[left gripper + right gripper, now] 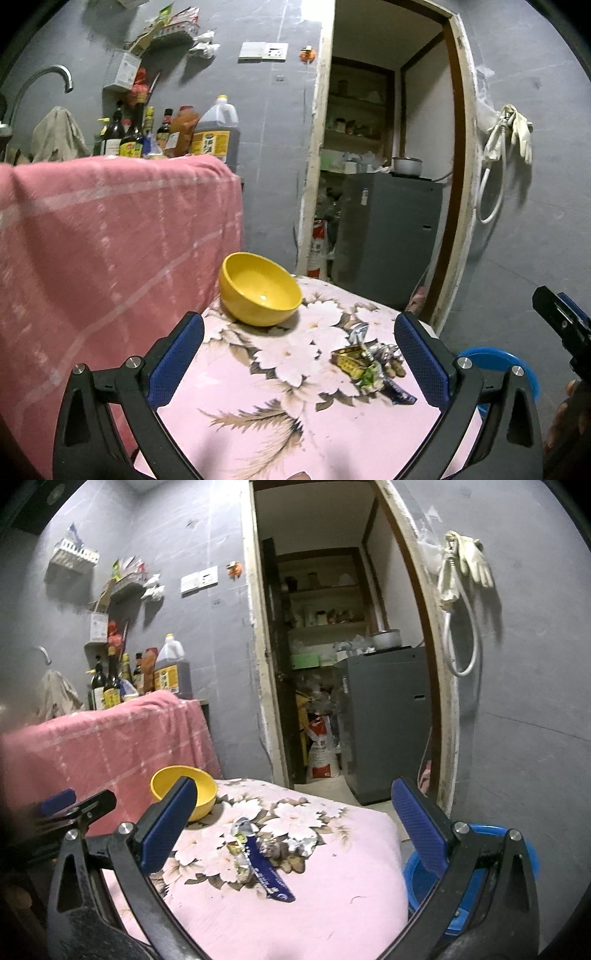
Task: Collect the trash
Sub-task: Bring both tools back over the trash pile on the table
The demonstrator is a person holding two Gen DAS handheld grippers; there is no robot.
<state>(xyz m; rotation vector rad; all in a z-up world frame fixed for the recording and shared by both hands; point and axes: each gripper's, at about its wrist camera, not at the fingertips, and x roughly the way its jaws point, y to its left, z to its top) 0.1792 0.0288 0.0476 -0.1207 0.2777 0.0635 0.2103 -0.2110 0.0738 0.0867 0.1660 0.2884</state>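
Left wrist view: both tongs, left tongs and right tongs, are hanging released over the desk, lining up on the wrappers lying beside the bowl; next probably lowering and clenching.

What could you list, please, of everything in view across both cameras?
bowl: one, yellow, back left of the table, empty
wrappers: small pile, green, silver and blue, on the table's right side
table: one, pink floral cover
basin: one, blue, on the floor right of the table
bottles: several, dark, behind the pink cloth
gloves: pale, hanging on the wall
left gripper: open
right gripper: open
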